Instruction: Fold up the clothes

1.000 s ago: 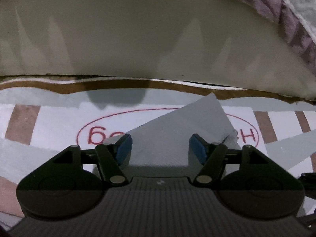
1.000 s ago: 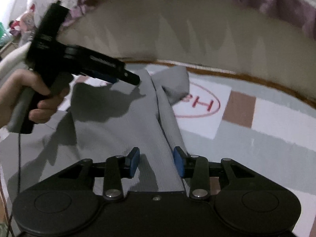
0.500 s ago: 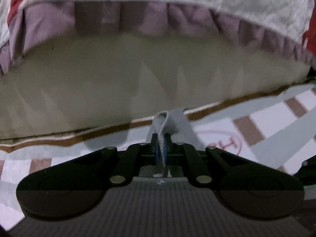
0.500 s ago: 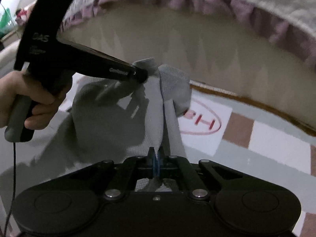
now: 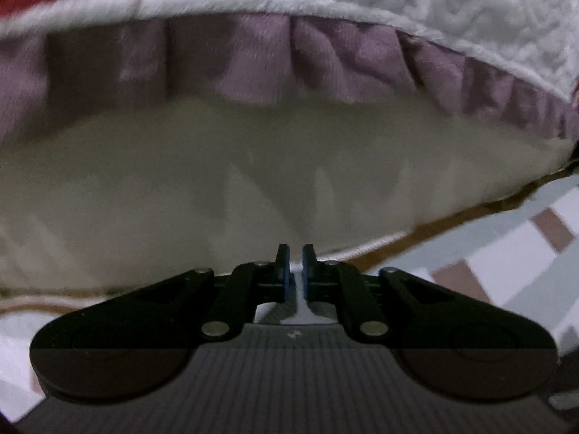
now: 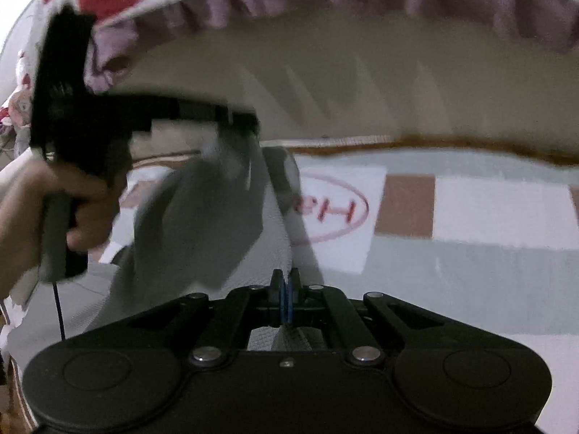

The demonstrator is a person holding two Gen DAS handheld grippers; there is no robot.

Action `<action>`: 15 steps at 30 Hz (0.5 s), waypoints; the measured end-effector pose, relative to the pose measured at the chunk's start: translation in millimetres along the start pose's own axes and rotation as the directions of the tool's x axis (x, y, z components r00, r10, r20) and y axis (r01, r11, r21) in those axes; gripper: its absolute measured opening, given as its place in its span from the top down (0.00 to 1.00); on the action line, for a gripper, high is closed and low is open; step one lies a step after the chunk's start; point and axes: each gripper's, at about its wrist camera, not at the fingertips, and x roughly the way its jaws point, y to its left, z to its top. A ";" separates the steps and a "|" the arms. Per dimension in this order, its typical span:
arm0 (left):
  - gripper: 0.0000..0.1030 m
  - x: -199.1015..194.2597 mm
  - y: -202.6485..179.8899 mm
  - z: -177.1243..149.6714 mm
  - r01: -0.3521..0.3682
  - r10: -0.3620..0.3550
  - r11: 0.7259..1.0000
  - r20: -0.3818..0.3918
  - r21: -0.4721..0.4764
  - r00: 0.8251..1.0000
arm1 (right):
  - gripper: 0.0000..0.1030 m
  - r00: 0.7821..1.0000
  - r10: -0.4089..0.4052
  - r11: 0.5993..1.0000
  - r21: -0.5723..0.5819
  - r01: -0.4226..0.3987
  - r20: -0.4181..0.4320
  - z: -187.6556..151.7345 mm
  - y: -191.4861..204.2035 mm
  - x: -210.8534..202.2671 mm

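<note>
Grey garment [image 6: 202, 228] is pinched between the closed fingers of both the left gripper [image 5: 296, 275] and right gripper [image 6: 285, 296], lifted off the patterned mat [image 6: 470, 253].

Both hand-held grippers are black with blue pads: the right hand-held gripper [image 6: 285, 289] and the left hand-held gripper [image 5: 296, 271], the left one with a grey ribbed body behind its fingers. Pinched in each is plain grey garment [image 6: 202, 238] with a fine woven texture. Under the garment lies a mat [image 6: 470, 253] checked in white, pale grey-green and brown squares, edged in brown, with a red oval logo with red lettering [image 6: 333, 209] just ahead of the right gripper. Beyond both grippers hangs a bedspread [image 5: 398, 0], white and quilted with red patches, trimmed with a mauve frill [image 5: 253, 65] over a beige bed side [image 5: 181, 188]
</note>
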 end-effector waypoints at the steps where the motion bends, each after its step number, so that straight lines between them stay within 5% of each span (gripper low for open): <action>1: 0.92 2.1 0.4 2.6 -0.032 0.032 0.999 0.001 0.014 0.999 | 0.98 1.000 0.000 1.000 0.016 0.000 -0.007 -0.4 -2.7 1.9; 2: 0.90 0.7 2.8 3.7 -0.039 0.039 0.999 0.002 0.017 0.999 | 0.98 1.000 0.001 0.999 0.032 -0.001 -0.015 -0.8 -5.4 3.9; 4: 0.71 -15.0 13.7 0.4 -0.025 0.025 1.000 0.008 -0.013 1.000 | 0.98 1.000 0.002 0.998 0.064 -0.001 -0.028 -1.6 -10.7 7.6; 5: 0.52 -22.8 19.1 -1.3 -0.018 0.018 0.999 0.011 -0.028 1.000 | 0.97 1.000 0.003 0.997 0.074 -0.001 -0.026 -1.5 -12.3 6.7; 6: 0.44 -30.9 24.7 -3.5 -0.011 0.011 0.999 0.014 -0.043 1.000 | 0.97 1.000 0.003 0.997 0.083 -0.001 -0.023 -1.4 -13.9 5.9; 15: 0.41 -73.6 87.2 -87.3 -0.011 -0.032 0.970 -0.175 -0.242 0.984 | 0.89 0.999 -0.036 0.997 0.076 0.035 0.010 2.3 -12.7 -2.6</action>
